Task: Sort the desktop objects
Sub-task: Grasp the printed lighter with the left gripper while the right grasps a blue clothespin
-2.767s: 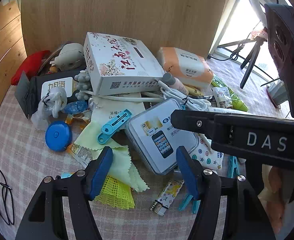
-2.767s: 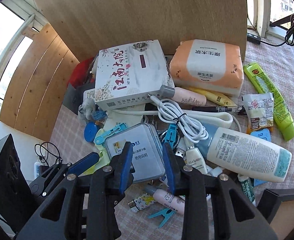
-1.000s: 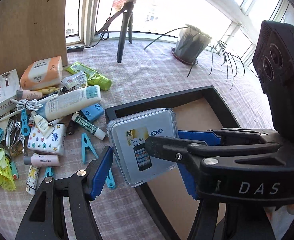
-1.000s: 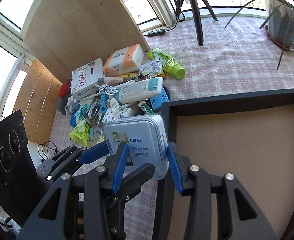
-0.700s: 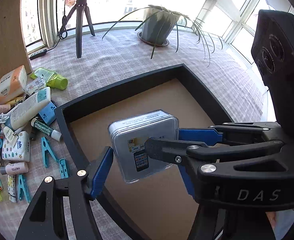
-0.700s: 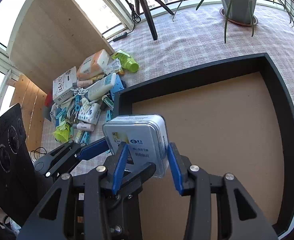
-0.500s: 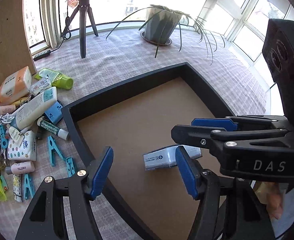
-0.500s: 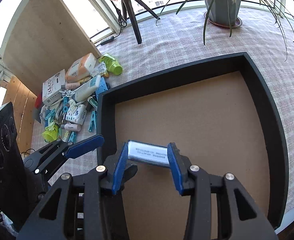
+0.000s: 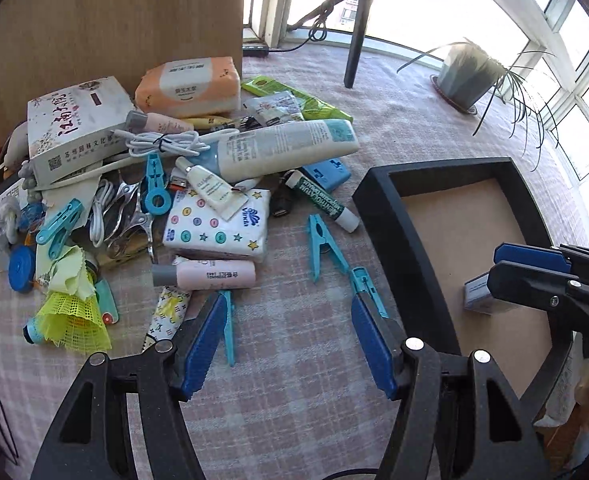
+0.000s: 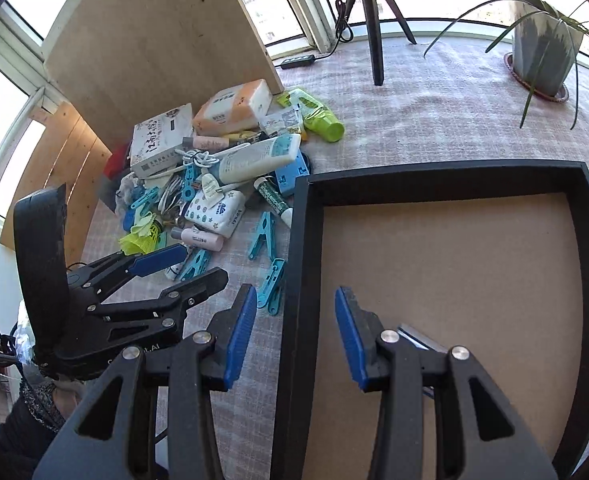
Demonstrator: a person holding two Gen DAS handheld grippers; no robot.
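Note:
A black tray (image 9: pixel 400 236) with a brown floor lies right of a pile of desk items: a white lotion tube (image 9: pixel 286 152), a tissue pack (image 9: pixel 218 226), blue clips (image 9: pixel 326 246), a pink tube (image 9: pixel 210 274). The silver tin (image 9: pixel 480 294) lies in the tray, partly hidden behind my right gripper; it peeks out behind the right finger in the right wrist view (image 10: pixel 418 338). My left gripper (image 9: pixel 290 344) is open and empty over the cloth near the clips. My right gripper (image 10: pixel 292 336) is open, straddling the tray's left wall (image 10: pixel 300 280).
A printed box (image 9: pixel 74 124), orange wipes pack (image 9: pixel 192 88) and green tube (image 10: pixel 314 118) sit at the pile's far side against a wooden board (image 9: pixel 114 20). A tripod leg (image 10: pixel 374 40) and a potted plant (image 10: pixel 544 56) stand beyond the tray.
The right gripper let go of the tin in the tray and pulled back, now open. The left gripper swung left, back toward the pile.

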